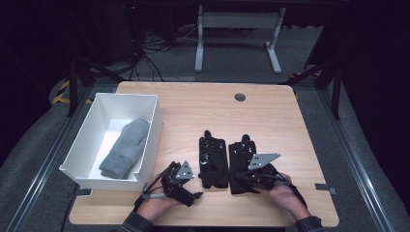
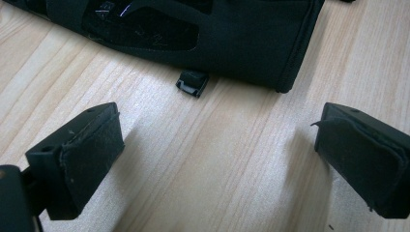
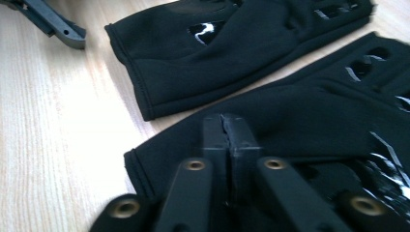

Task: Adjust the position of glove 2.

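I had 2 black gloves side by side near the middle of the table (image 1: pixel 309 121), a bin (image 1: pixel 145 145) with a grey mitten (image 1: pixel 124 147) off to the left. My right gripper (image 3: pixel 226 126) sat over the right glove (image 1: pixel 244 166) at its near cuff, jaws practically together, and I couldn't tell if any fabric was pinched. My left gripper (image 2: pixel 217 159) stood wide on bare wood just short of the left glove (image 1: pixel 213 162). Best bet, I figured: grab both cuffs deep, so the cloth wouldn't slip.
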